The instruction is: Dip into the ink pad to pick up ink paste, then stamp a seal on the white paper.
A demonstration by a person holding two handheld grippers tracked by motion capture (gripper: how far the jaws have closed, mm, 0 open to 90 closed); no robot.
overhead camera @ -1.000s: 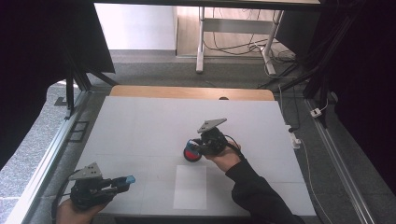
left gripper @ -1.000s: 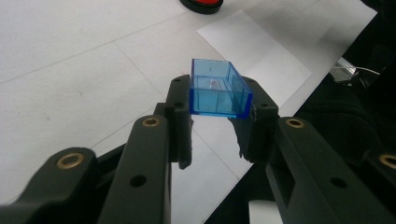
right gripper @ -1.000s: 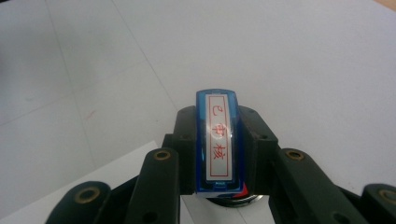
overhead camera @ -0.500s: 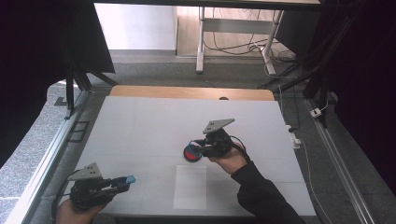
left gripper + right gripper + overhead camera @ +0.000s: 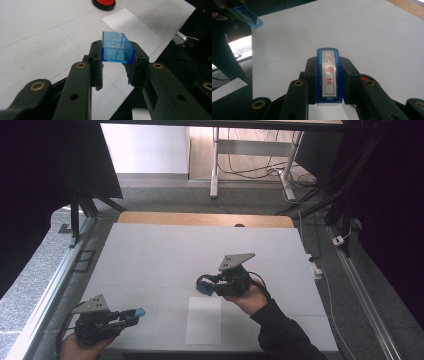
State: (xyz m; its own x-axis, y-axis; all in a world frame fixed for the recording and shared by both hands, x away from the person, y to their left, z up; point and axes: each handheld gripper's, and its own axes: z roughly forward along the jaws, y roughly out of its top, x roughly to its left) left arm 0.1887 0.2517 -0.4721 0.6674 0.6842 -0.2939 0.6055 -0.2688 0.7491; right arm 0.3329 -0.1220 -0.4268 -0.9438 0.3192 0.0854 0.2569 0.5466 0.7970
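1. L gripper, near-left corner of bench: jaws clamped on a clear blue cap, hollow, held level off the surface. In the high view the cap shows as a blue tip at the jaw ends.
2. White paper sheet lies flat on bench between the two grippers, near edge. Looks like the stamping target.
3. R gripper, just beyond the sheet's far edge: jaws closed on a blue stamp, body lengthwise between the jaws, white label w/ red characters facing the camera. Stamp is off the bench, not yet over the paper.
4. Red ink pad: round, black-rimmed, at the top edge of the left gripper view just past the sheet's far corner; red sliver also under the R jaws.
5. Step judged: bring stamp to paper & press. To do well: turn stamp face down, keep it square to sheet, centre it inside the sheet, press straight down, no sliding, lift straight.
6. In the way: ink pad sits close to the path, so keep clear. L gripper & cap well apart to the left, no conflict. Loose sheet may shift or lift w/ the stamp.
7. Far right: cables and white plug on the floor, off the bench.
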